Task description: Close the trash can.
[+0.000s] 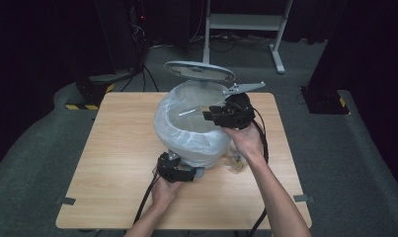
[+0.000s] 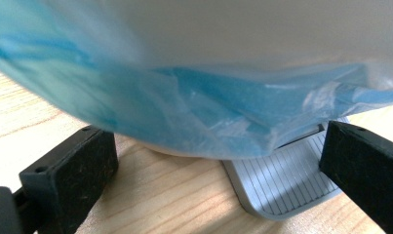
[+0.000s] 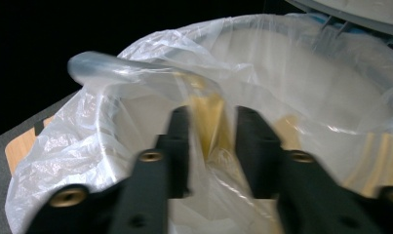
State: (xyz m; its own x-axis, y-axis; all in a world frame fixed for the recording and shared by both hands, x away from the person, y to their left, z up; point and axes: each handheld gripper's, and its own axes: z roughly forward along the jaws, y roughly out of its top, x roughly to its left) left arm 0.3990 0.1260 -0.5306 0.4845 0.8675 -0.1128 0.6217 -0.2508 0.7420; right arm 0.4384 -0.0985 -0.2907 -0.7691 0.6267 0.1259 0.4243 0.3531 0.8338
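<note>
Right gripper (image 1: 212, 114) sits just right of centre in the high view, over the mouth of a small white pedal bin (image 1: 194, 143) that stands in the middle of the wooden table (image 1: 117, 168). In the right gripper view its two black jaws rise from the bottom edge with a clear gap between them, and a crumpled, see-through plastic wrapper (image 3: 150, 78), blurred, stretches from the upper left of the frame down into that gap; whether the pads actually press on it I cannot tell. A thin clear bin liner (image 3: 62, 146) is folded over the bin's rim and bulges down its sides, and the grey lid (image 1: 200, 71) stands tipped up behind the opening, toward the top of the high view. Left gripper (image 1: 179, 174) lies low at the front foot of the bin, below centre in the high view, held by the left hand (image 1: 166, 190). In the left gripper view its jaws stand wide apart at the lower left and lower right corners, gripping nothing; between them the ribbed grey foot pedal (image 2: 286, 185) juts out from under the bin onto the table, with the bluish liner hanging just above it. More crumpled clear plastic (image 1: 236, 160) lies on the table just right of the bin's base.
</note>
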